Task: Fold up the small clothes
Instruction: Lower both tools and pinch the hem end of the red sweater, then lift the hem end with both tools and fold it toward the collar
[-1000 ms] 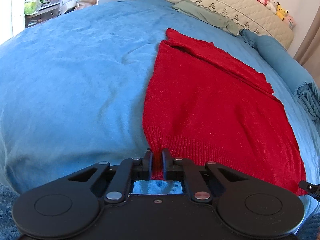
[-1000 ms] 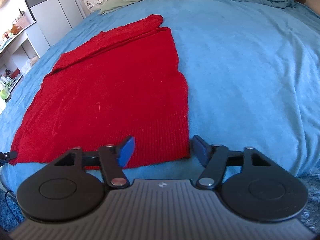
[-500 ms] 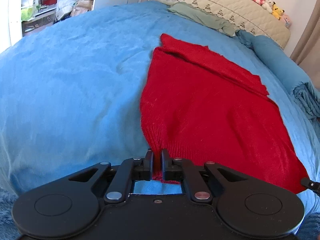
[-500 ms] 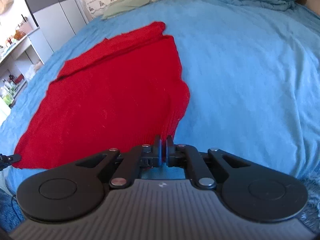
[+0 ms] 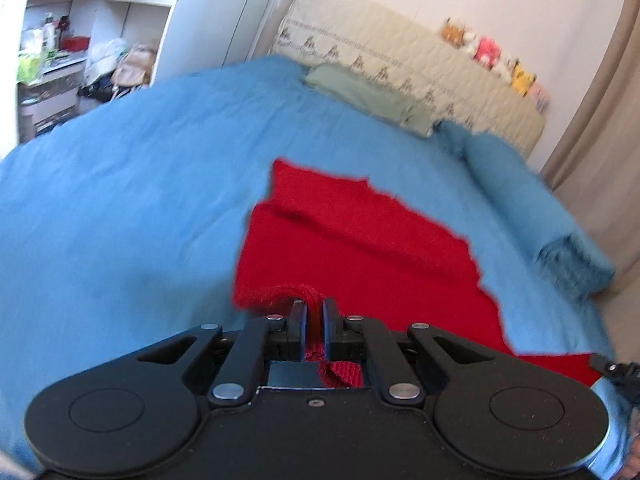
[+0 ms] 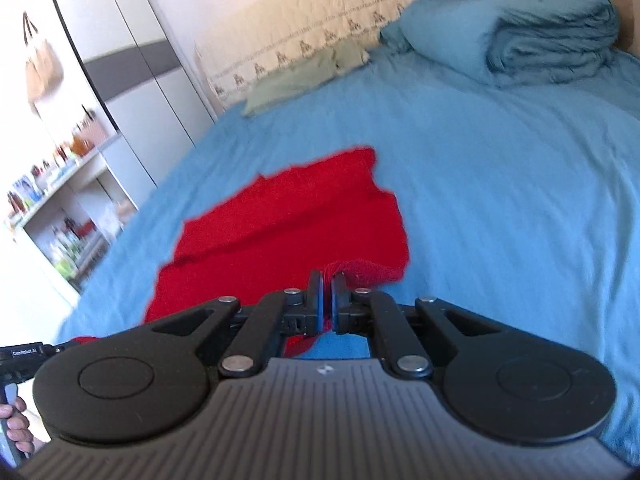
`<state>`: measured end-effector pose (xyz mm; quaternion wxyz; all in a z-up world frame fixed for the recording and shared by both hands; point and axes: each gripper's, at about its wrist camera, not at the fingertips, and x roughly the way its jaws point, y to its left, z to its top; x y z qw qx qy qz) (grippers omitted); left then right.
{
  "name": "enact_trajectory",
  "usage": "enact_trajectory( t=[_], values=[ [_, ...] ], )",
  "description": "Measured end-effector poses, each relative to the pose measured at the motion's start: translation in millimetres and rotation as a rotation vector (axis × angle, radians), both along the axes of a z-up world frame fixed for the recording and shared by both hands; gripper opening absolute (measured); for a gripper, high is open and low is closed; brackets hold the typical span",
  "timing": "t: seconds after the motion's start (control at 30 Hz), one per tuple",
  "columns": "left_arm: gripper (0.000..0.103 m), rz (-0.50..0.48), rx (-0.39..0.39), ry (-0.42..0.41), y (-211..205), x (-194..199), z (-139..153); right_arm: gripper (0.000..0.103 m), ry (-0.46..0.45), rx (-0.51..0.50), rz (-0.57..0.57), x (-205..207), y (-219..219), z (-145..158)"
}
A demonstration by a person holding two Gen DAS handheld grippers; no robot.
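A red knitted sweater [image 5: 360,252] lies on the blue bedspread [image 5: 120,216]. Its far part, with a folded sleeve, rests flat. My left gripper [image 5: 314,308] is shut on the sweater's near left hem corner and holds it lifted off the bed. My right gripper [image 6: 327,280] is shut on the near right hem corner of the sweater [image 6: 280,232], also lifted. The hem bunches at both pairs of fingers and hangs below them. The other gripper's tip shows at each view's edge [image 5: 612,368].
A folded blue duvet [image 6: 540,44] and a green pillow [image 6: 304,76] lie at the head of the bed. A quilted headboard [image 5: 400,68] carries plush toys [image 5: 488,52]. White shelves [image 5: 60,52] and a wardrobe [image 6: 140,80] stand to the left.
The right gripper closed on the right hem corner. Both grippers then rose and moved forward over the bed, lifting the sweater's near hem toward its far part.
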<state>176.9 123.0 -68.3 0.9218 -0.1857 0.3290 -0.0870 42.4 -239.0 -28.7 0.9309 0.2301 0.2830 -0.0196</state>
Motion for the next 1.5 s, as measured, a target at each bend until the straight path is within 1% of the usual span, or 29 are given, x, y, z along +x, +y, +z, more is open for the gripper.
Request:
enact_trajectory(
  t=[0.1, 0.17, 0.23, 0.3, 0.43, 0.5, 0.57, 0.63, 0.67, 0.73, 0.77, 0.83, 0.87, 0.93, 1.0, 1.1, 1.17, 1.3, 1.43, 1.47, 1.5],
  values=[
    [0.008, -0.002, -0.010, -0.030, -3, 37, 18, 0.019, -0.037, 0.010, 0.002, 28, -8, 20],
    [0.007, 0.002, -0.013, -0.054, -3, 62, 29, 0.019, -0.061, 0.011, -0.004, 56, -13, 31],
    [0.007, 0.011, -0.042, -0.072, -1, 91, 38, 0.019, -0.081, 0.014, -0.005, 83, -18, 40],
    [0.007, 0.024, -0.068, -0.089, 0, 126, 46, 0.019, -0.092, 0.023, -0.010, 119, -26, 47],
    [0.004, 0.051, -0.054, -0.121, 0, 192, 56, 0.019, -0.099, 0.006, -0.022, 193, -41, 55],
    [0.004, 0.062, -0.066, -0.113, -2, 227, 51, 0.019, -0.088, -0.019, -0.024, 236, -48, 53],
    [0.004, 0.084, -0.107, -0.088, -4, 264, 36, 0.019, -0.066, -0.027, -0.030, 281, -55, 43],
    [0.004, 0.117, -0.167, -0.044, 1, 291, 11, 0.019, -0.043, -0.044, -0.033, 321, -58, 27],
    [0.004, 0.139, -0.169, -0.006, 1, 307, -8, 0.019, -0.029, -0.052, -0.030, 344, -59, 15],
    [0.004, 0.155, -0.132, 0.038, -2, 326, -36, 0.019, -0.005, -0.064, -0.031, 379, -59, -8],
    [0.004, 0.151, -0.117, 0.046, -3, 331, -47, 0.019, 0.014, -0.061, -0.037, 397, -60, -23],
    [0.004, 0.138, -0.068, 0.052, -8, 337, -61, 0.019, 0.054, -0.067, -0.038, 421, -59, -46],
    [0.004, 0.121, -0.041, 0.046, -13, 339, -64, 0.019, 0.065, -0.088, -0.034, 428, -57, -56],
    [0.004, 0.092, 0.009, 0.021, -23, 342, -62, 0.019, 0.072, -0.115, -0.026, 437, -55, -70],
    [0.004, 0.075, 0.034, 0.000, -30, 347, -57, 0.019, 0.068, -0.107, -0.027, 445, -58, -80],
    [0.004, 0.077, 0.055, -0.019, -41, 364, -47, 0.019, 0.049, -0.110, -0.029, 455, -62, -86],
    [0.003, 0.085, 0.090, -0.035, -48, 377, -43, 0.019, 0.047, -0.119, -0.031, 464, -63, -87],
    [0.003, 0.099, 0.178, -0.031, -58, 400, -48, 0.019, 0.053, -0.152, -0.057, 479, -65, -92],
    [0.005, 0.091, 0.232, 0.003, -65, 409, -65, 0.020, 0.115, -0.205, -0.034, 497, -61, -110],
    [0.011, 0.083, 0.254, -0.001, -68, 407, -68, 0.022, 0.119, -0.222, -0.017, 501, -59, -114],
    [0.038, 0.075, 0.270, -0.004, -71, 407, -68, 0.028, 0.120, -0.240, -0.006, 503, -56, -116]
  ],
)
